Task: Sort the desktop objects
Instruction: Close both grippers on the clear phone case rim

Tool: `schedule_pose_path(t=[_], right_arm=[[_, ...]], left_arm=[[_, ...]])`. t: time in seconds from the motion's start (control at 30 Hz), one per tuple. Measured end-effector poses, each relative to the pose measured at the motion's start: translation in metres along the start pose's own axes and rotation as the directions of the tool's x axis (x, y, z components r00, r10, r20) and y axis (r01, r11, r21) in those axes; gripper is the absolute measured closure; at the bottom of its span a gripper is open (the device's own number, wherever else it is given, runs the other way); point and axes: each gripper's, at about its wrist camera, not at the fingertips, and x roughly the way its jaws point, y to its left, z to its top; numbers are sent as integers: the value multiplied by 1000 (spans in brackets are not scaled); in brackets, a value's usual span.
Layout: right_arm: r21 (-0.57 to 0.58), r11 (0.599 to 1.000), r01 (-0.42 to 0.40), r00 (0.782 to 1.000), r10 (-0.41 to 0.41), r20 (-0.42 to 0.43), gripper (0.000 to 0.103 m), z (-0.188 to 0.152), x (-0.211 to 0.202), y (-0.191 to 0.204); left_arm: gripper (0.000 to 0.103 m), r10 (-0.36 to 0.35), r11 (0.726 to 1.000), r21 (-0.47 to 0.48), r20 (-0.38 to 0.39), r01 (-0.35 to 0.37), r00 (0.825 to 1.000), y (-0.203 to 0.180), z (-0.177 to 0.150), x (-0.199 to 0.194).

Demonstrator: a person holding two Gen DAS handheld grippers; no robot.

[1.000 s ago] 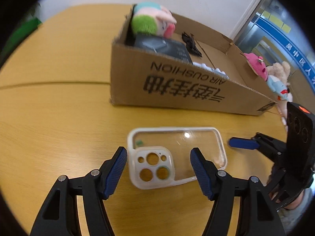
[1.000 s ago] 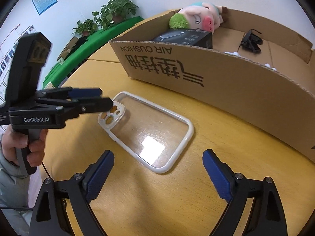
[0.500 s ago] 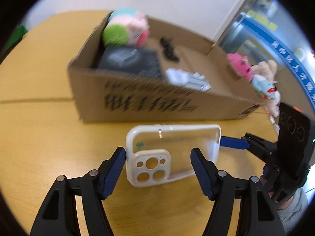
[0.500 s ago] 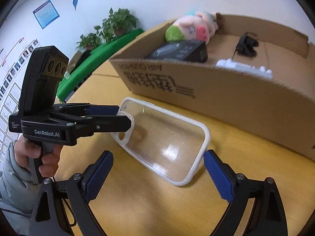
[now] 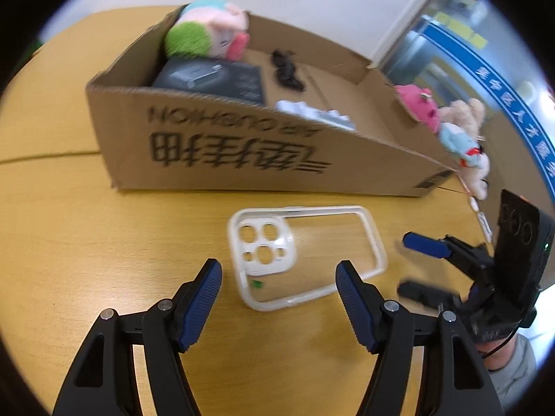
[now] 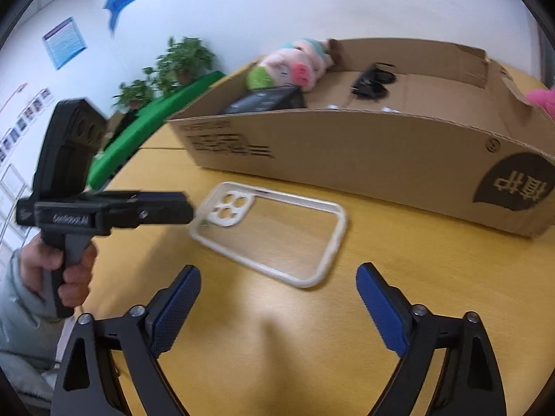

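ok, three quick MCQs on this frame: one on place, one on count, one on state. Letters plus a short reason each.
1. Where does the clear phone case lie?
A. inside the cardboard box
B. flat on the wooden table, in front of the box
C. gripped in a tool

2. How many large round holes are in the case's camera cutout?
A. one
B. three
C. six

3. How do the left tool and right tool stand?
A. both open, empty
B. left shut on the case
C. both shut

Answers: B, the case rests on the table before the cardboard box; B, three big holes show beside smaller ones; A, each tool's jaws are spread with nothing between.
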Motion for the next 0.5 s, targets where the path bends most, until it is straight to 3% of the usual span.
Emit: schedule_pose_path(t=[0.17,0.27,0.33,0.4,0.5], right_arm=[[-16,997,73,997,-73,-37,49,16,25,-5],[-53,992,111,991,-115,-67,70,15,36,0],[-74,987,140,988,-144,-61,77,15,37,3],[-88,983,163,984,-168,-60,84,15,38,3],[-72,985,157,985,-161,-54,91,13,35,-2]], left_arm=[[37,68,997,-46,-21,-69,997,14,2,9],[60,84,996,-32,-23,-84,996,12,1,12],[86,82,996,-42,-31,-84,996,13,1,14],[93,105,993,-46,-32,-106,994,14,0,15],[95,118,992,-42,-32,-120,992,11,-1,15]])
